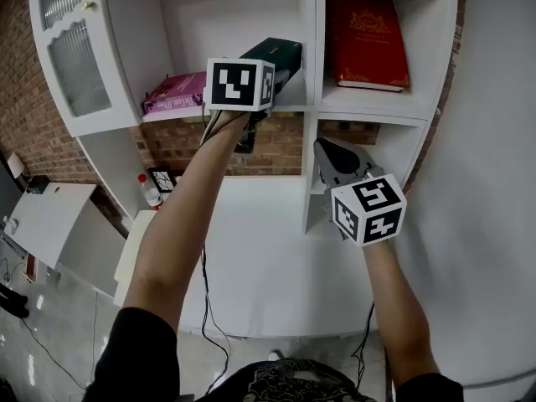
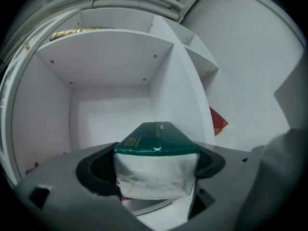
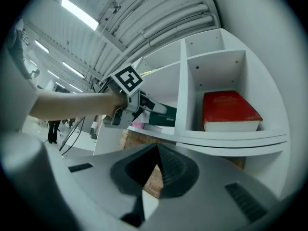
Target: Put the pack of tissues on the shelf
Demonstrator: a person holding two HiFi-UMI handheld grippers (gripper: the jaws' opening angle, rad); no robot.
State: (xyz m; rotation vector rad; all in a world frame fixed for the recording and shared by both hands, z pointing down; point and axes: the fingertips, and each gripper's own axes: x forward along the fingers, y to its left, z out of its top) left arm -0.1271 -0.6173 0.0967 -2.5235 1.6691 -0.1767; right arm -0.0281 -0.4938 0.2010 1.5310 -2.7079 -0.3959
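imo with the left tool [image 2: 155, 177] clamped on the pack of tissues [image 2: 156, 141], slide it level toward 12 o'clock, deep into the shelf [image 2: 110, 114], then let go; right tool [image 3: 153, 177] is closed on nothing.

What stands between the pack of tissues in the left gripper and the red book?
A white upright divider stands between the pack of tissues and the red book. The head view and the right gripper view both show it.
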